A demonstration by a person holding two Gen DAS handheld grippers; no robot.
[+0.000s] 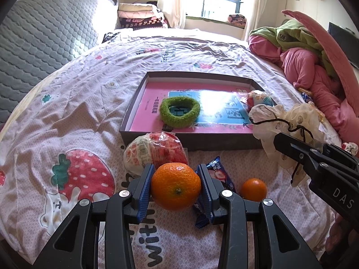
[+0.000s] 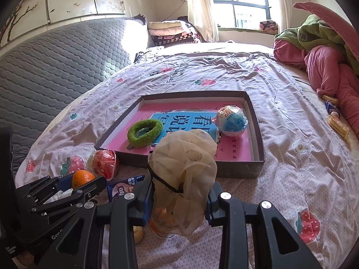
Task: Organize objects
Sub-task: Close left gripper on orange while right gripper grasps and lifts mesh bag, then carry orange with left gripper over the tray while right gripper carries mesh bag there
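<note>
Orange mandarin (image 1: pixel 175 186) sits clamped in the left gripper (image 1: pixel 176 186) before the box's (image 1: pixel 132 109) near wall. Right gripper (image 2: pixel 179 199) pinches the cream scrunchie (image 2: pixel 186 157) near that edge; bare bedsheet (image 2: pixel 303 168) lies rightward.

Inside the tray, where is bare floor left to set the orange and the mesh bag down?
Tray floor is bare along the near wall between the green ring and blue-wrapped ball, and along the far wall. The bed before the tray is crowded with the red-wrapped ball and snack packet.
</note>
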